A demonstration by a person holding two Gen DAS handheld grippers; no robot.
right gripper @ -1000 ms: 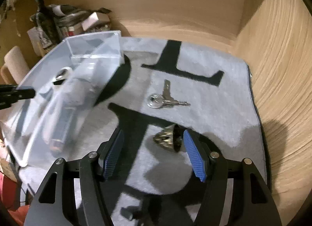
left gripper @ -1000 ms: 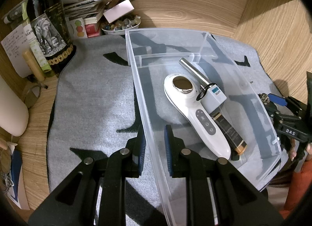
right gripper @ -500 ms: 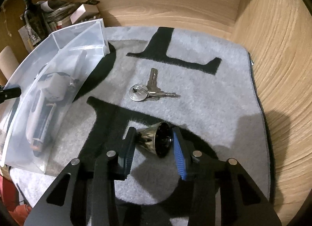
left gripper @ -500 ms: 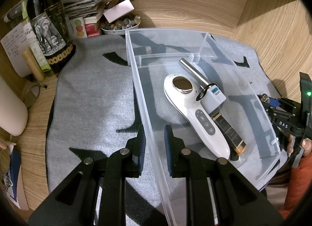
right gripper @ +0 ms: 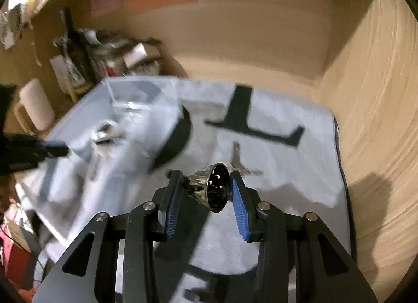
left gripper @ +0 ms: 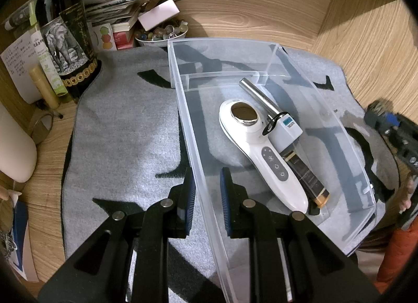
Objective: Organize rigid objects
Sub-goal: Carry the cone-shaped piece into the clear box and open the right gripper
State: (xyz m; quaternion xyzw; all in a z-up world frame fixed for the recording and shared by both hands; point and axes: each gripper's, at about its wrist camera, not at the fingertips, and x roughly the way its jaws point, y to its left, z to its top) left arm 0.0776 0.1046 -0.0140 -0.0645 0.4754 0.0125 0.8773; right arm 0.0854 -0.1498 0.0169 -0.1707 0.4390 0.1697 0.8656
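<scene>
Metal bell point(right gripper: 209, 188) clamped sideways between the right tongs point(right gripper: 206, 193).

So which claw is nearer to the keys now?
Right. The right claw, holding the bell, hangs just before the keys; the left claw grips the bin wall, farther away.

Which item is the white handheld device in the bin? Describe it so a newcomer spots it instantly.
Start at the clear plastic bin on the grey mat, its near wall pinched by the left gripper. The white handheld device lies diagonally inside its large compartment. Unlike the steel tube and dark, gold-tipped stick alongside, it has a round metal disc and grey buttons.
</scene>
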